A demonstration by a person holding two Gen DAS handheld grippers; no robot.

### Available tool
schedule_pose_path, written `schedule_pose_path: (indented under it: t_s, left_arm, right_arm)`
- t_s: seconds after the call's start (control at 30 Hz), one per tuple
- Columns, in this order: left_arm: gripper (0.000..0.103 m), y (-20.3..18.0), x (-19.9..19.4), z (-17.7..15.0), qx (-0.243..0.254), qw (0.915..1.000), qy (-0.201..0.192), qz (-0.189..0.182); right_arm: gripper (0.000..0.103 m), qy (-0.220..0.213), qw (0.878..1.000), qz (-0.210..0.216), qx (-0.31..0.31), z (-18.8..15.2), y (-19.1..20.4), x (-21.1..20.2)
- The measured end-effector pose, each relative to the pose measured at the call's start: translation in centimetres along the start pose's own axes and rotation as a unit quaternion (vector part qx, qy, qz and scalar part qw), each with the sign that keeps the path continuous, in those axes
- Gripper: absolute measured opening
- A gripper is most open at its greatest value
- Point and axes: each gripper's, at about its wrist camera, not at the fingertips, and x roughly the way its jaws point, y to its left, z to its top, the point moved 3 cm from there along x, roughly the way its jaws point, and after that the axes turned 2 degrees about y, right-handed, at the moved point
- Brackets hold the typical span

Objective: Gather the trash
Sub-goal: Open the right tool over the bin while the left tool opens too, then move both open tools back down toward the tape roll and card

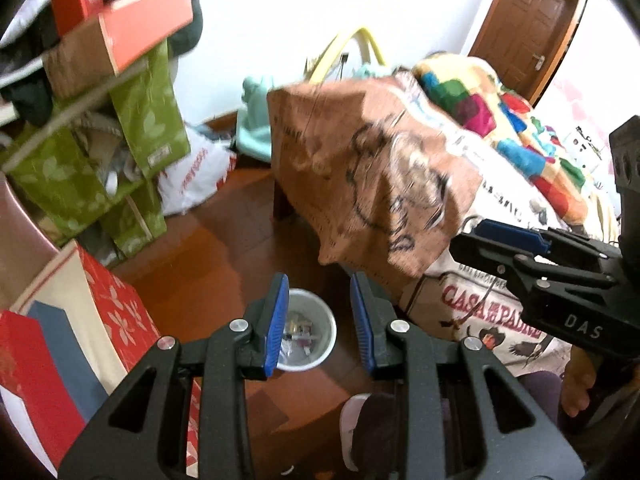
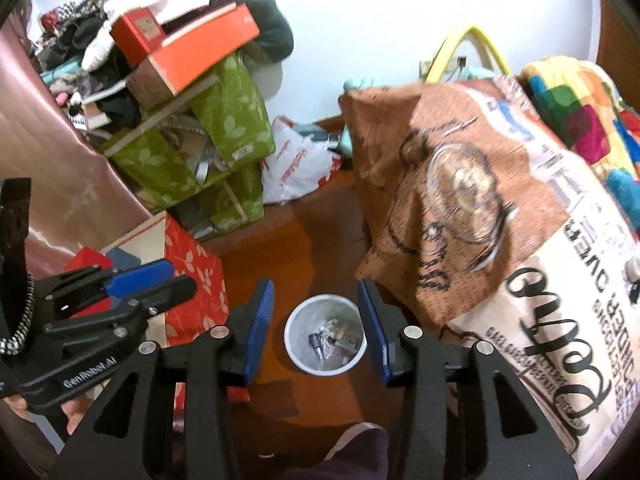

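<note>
Left gripper [image 1: 319, 322]: jaws apart, nothing between pads
Right gripper [image 2: 316, 330]: jaws apart, empty
White bin [image 2: 325, 334] on wooden floor [image 2: 296, 240] below both grippers, small trash pieces inside
Bed corner with printed cover [image 2: 460, 200] just right of bin; red flowered box [image 2: 196, 276] to left

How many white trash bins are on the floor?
1. A round white plastic trash bin stands on the wooden floor beside the bed, with litter inside. Others may be hidden behind the clutter.
</note>
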Motion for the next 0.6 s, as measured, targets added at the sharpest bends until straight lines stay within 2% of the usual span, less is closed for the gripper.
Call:
schedule_pose_path:
  t_s: [0.33, 0.6]
  left_arm:
    - [0.031, -6.0, -7.0, 2.2, 0.049, 0.9951, -0.086, -0.001]
    - [0.047, -12.7, -9.2, 3.8, 0.078, 0.9884, -0.128, -0.025]
  right_arm:
    - [0.04, -0.097, 0.994, -0.037, 0.017, -0.1, -2.8, -9.0]
    - [0.04, -0.154, 0.984, -0.082, 0.033, -1.1, -7.0, -15.3]
